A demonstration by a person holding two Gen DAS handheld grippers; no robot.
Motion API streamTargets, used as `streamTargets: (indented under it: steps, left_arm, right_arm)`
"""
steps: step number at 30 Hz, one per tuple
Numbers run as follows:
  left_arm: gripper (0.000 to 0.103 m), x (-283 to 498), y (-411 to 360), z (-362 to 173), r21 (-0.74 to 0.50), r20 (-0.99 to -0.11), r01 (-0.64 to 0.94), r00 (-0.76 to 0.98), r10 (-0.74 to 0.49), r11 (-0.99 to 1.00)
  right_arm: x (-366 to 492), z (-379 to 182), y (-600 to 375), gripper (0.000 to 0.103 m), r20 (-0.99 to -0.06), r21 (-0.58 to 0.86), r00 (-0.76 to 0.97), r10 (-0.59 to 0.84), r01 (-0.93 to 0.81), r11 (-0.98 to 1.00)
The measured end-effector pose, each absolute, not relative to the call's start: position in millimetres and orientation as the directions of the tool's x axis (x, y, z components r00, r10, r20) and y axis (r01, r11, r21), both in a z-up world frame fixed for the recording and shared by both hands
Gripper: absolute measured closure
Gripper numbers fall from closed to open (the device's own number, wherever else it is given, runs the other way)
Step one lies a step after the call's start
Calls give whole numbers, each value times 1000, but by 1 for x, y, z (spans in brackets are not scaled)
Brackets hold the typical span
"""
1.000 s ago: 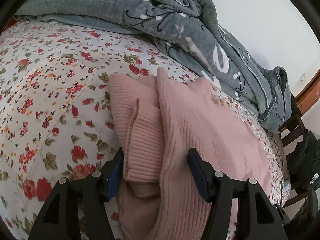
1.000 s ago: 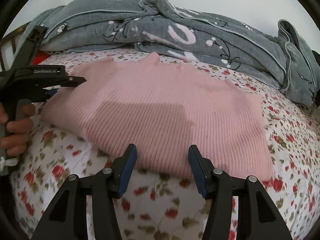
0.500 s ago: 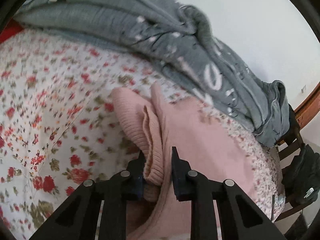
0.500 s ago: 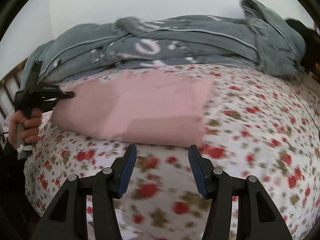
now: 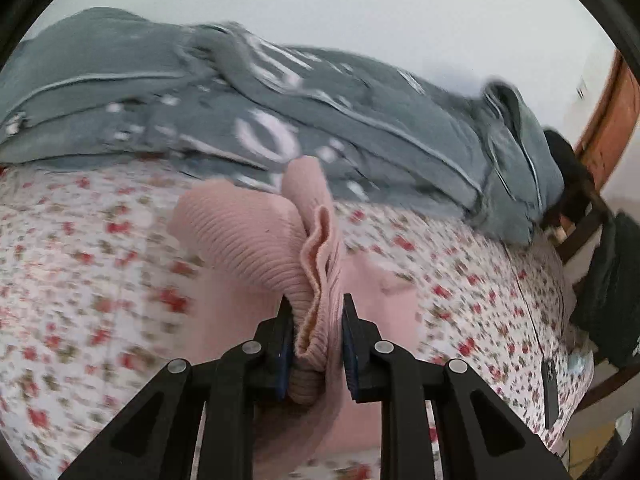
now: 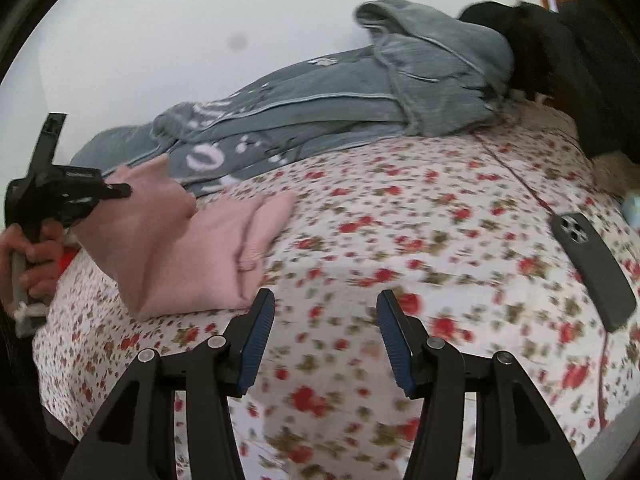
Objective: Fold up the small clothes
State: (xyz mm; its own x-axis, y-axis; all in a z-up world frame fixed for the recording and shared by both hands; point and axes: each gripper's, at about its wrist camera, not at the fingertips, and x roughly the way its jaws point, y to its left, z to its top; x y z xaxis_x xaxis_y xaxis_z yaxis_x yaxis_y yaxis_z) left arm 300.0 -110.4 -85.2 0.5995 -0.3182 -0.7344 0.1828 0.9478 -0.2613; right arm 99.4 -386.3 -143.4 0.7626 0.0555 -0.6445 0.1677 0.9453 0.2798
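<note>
the left tongs pinch a bunched ribbed edge of the pink sweater at lower centre, lifting it off the floral bed sheet, probably to carry one side over for a fold. the right tongs hang spread and empty above the sheet. only the right view shows the sweater's draped body at left, and a black phone at right

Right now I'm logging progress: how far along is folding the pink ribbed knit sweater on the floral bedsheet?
Partly done. The pink ribbed knit sweater already lies doubled into a narrower bundle on the floral bedsheet. In hand: the left gripper is shut on a bunched edge, lifting it. The right gripper is open over bare sheet, holding nothing. Left: lay that edge over, flatten, and finish the fold.
</note>
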Motion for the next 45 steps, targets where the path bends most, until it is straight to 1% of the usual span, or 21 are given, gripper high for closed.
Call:
streamTargets:
  steps: [4, 5, 6, 7, 8, 11, 13, 15, 17, 19, 23, 25, 29, 33, 35, 36, 37, 39, 41, 43, 45]
  left_arm:
    - [81, 296, -164, -122, -230, -780, 247, 532, -330, 941]
    - [81, 295, -175, -131, -244, -791, 294, 491, -365, 924]
    - [81, 293, -181, -135, -283, -790, 342, 446, -420, 896]
    - [81, 291, -184, -138, -337, -782, 380, 396, -481, 861]
    - [81, 288, -184, -137, -357, -771, 389, 391, -503, 849]
    - [81, 281, -171, -121, -353, -729, 406, 446, -520, 843]
    - [75, 279, -153, -112, -337, -720, 400, 474, -507, 852]
    - [71, 283, -136, -106, -316, -718, 376, 505, -479, 871]
    - [68, 286, -117, -105, -295, -718, 345, 535, -445, 891]
    - [62, 287, -86, -108, -284, -717, 304, 563, -412, 909]
    - [62, 290, -44, -121, -284, -726, 251, 573, -379, 925]
    - [62, 288, -23, -129, -264, -734, 237, 579, -354, 935]
    - [62, 286, 8, -143, -206, -735, 221, 608, -300, 953]
    - [62, 286, 25, -153, -216, -726, 211, 618, -301, 953]
    - [62, 286, 27, -155, -226, -723, 213, 617, -310, 950]
    - [62, 286, 28, -155, -235, -720, 218, 616, -320, 947]
    - [62, 286, 28, -155, -240, -718, 222, 614, -327, 945]
    - [62, 285, 27, -154, -249, -715, 237, 608, -343, 939]
    - [62, 282, 24, -152, -253, -712, 249, 606, -355, 935]
    - [59, 278, 20, -152, -271, -707, 269, 596, -380, 924]
    - [58, 275, 11, -153, -275, -705, 295, 585, -401, 915]
  right_arm:
    - [86, -150, -402, 50, -662, 274, 748, 40, 192, 942]
    - [84, -153, -404, 50, -669, 270, 742, 39, 194, 943]
    - [83, -155, -405, 50, -674, 268, 738, 40, 194, 944]
    - [81, -157, -405, 50, -678, 267, 734, 42, 193, 944]
    - [81, -158, -405, 50, -681, 267, 730, 47, 188, 945]
    - [88, -161, -396, 50, -685, 267, 725, 66, 165, 950]
    - [96, -160, -388, 50, -678, 269, 730, 85, 139, 953]
    - [109, -155, -377, 50, -667, 274, 737, 112, 102, 956]
    - [125, -150, -364, 50, -652, 283, 744, 146, 60, 957]
    - [143, -145, -351, 50, -637, 297, 749, 182, 21, 955]
    - [190, -139, -325, 50, -617, 338, 746, 252, -38, 940]
    - [212, -140, -319, 50, -611, 359, 744, 270, -43, 932]
    - [263, -157, -312, 49, -635, 442, 696, 335, -29, 897]
    - [298, -182, -304, 50, -654, 540, 628, 423, -4, 842]
    - [309, -189, -300, 68, -663, 555, 611, 432, 15, 831]
    - [311, -186, -297, 82, -659, 540, 618, 428, -8, 842]
    - [310, -182, -295, 84, -655, 525, 624, 426, -30, 851]
    - [300, -168, -302, 86, -610, 510, 669, 424, -78, 857]
    - [291, -162, -321, 86, -575, 530, 705, 416, -66, 845]
    - [290, -170, -337, 86, -593, 521, 711, 379, -22, 854]
    - [300, -193, -344, 83, -639, 543, 654, 405, 11, 840]
